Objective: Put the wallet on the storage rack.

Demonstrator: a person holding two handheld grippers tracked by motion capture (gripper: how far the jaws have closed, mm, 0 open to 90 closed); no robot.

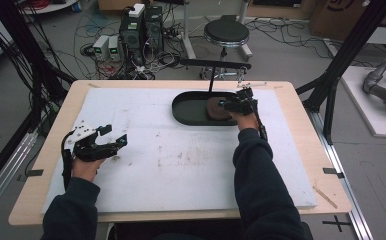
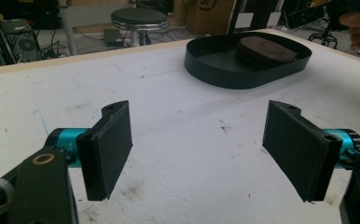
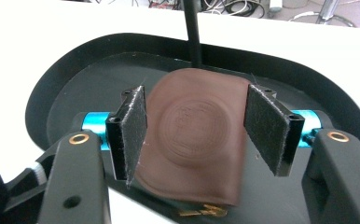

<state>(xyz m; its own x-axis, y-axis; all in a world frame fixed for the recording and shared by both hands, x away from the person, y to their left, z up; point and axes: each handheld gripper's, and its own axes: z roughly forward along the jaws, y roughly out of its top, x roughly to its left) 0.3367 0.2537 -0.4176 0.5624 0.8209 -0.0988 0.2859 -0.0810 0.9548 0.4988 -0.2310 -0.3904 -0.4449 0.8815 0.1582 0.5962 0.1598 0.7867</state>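
White tabletop (image 1: 181,165) — brown pouch (image 3: 194,140) flat in tray (image 3: 52,93), lengthwise w/ it.

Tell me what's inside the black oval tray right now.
Inside the black oval tray lies a brown leather pouch, with the right gripper open over it. A thin black post rises behind. Anything beneath the pouch is hidden.

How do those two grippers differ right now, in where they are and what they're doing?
The left gripper hovers over the bare white board, far from the tray; the right gripper reaches into the black oval tray. The left's jaws have nothing between them; the right's jaws flank a brown leather pouch, pads apart from it. Both are hand-held and open, with black pads.
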